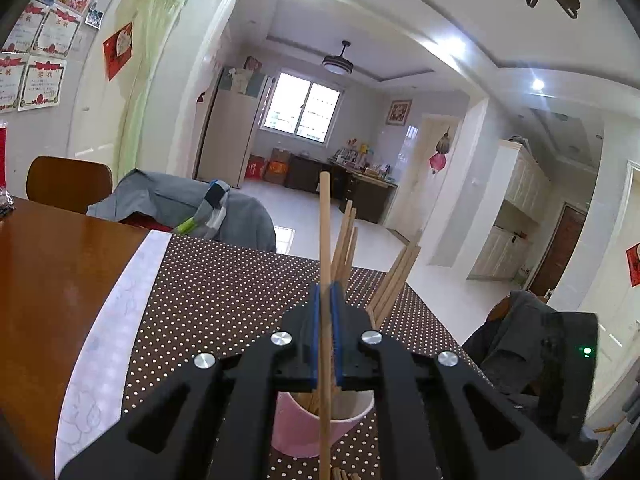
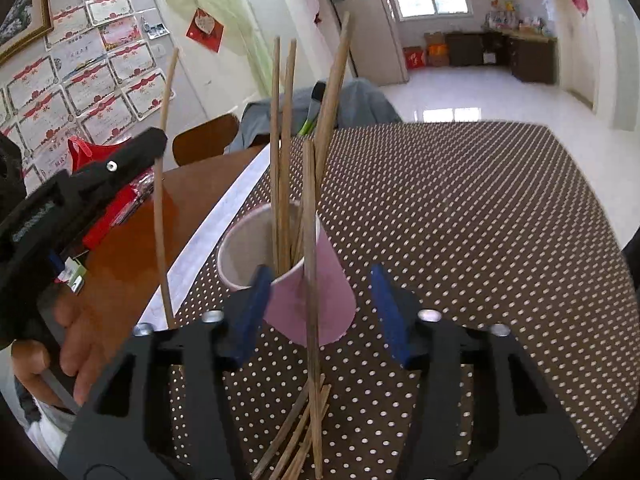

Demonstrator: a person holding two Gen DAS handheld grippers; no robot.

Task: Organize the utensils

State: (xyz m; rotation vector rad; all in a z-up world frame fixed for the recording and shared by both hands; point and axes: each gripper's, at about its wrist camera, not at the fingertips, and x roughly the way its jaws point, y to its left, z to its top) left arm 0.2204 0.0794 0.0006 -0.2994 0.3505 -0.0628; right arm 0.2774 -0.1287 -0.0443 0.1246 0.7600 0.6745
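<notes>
**Chopsticks gathered at a pink cup**

At the far left of the right wrist view, the left hand-held gripper [image 2: 158,148] is seen clamped tight on a single pale wooden chopstick [image 2: 162,208], which is held nearly upright above the brown desk [image 2: 116,264]. Just to its right, a pink paper cup [image 2: 308,300] with a white inside is stood on the dotted brown cloth [image 2: 460,208]; several long, thin wooden chopsticks [image 2: 282,152] are leaned inside it, fanned apart at the tips. In front of the cup, loose chopsticks [image 2: 296,436] are left lying in a heap on the cloth. The right hand-held gripper [image 2: 320,312] is held part-open, its blue pads [image 2: 390,312] set on either side of the cup without pressing on it.
</notes>
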